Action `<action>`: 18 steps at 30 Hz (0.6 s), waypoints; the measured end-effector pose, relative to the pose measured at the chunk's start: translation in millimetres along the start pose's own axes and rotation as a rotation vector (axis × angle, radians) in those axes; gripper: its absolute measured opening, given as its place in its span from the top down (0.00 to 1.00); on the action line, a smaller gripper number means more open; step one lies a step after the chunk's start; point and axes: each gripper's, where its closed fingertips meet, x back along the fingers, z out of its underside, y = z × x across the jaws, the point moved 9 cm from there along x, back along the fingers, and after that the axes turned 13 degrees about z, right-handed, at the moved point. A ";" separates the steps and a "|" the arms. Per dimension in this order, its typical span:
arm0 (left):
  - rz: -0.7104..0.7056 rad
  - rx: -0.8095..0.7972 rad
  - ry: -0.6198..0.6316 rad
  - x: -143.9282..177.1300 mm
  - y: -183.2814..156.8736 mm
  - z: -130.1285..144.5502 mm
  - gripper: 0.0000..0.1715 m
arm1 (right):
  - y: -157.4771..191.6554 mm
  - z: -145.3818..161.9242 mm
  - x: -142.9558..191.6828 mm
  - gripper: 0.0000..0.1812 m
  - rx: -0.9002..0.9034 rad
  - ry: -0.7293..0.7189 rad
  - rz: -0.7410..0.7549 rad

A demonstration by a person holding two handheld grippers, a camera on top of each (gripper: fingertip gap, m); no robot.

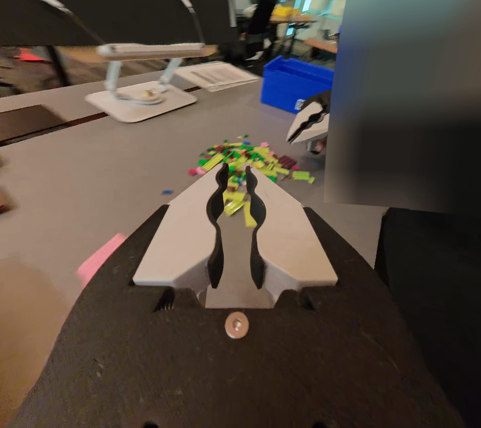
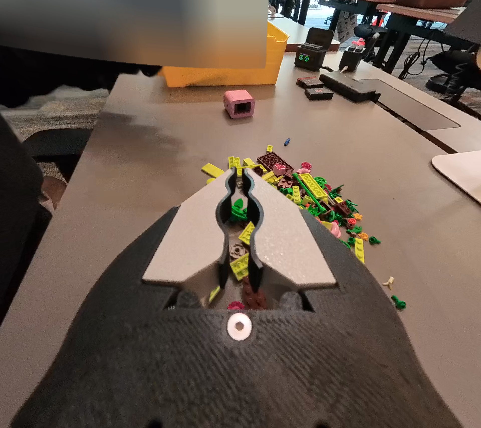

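The left gripper (image 1: 236, 168) hangs with jaws parted and nothing between them, above the near edge of one heap of small toy bricks (image 1: 250, 160) on the grey table (image 1: 104, 181). Behind stand one white stand (image 1: 141, 100) and one blue bin (image 1: 294, 84). The right gripper (image 2: 239, 172), jaws narrowly apart and empty, hovers over the heap's other side. Beyond lie one pink cube (image 2: 239, 103), one yellow bin (image 2: 234, 71) and two flat black boxes (image 2: 318, 93).

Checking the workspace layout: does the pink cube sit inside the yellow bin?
No, the pink cube rests on the bare table in front of the yellow bin.
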 end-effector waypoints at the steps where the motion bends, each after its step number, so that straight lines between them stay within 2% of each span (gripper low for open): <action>1: -0.070 -0.004 0.011 20.9 -7.6 1.4 0.94 | 1.2 -0.3 -0.7 1.00 0.003 -0.001 -0.002; 6: -0.309 0.005 0.028 95.7 -48.3 21.3 0.95 | 7.9 -0.7 -8.1 0.99 0.006 0.006 -0.024; 9: -0.377 -0.019 -0.004 114.2 -60.0 19.3 0.96 | 11.6 -7.1 -11.1 0.98 0.016 -0.007 -0.010; 12: -0.350 0.036 -0.041 124.9 -79.4 18.1 0.92 | 21.5 -19.8 -10.7 0.96 0.013 -0.035 -0.026; 18: -0.504 -0.017 -0.027 160.7 -124.6 42.2 0.93 | 50.7 -39.5 -16.3 0.92 0.036 -0.042 -0.078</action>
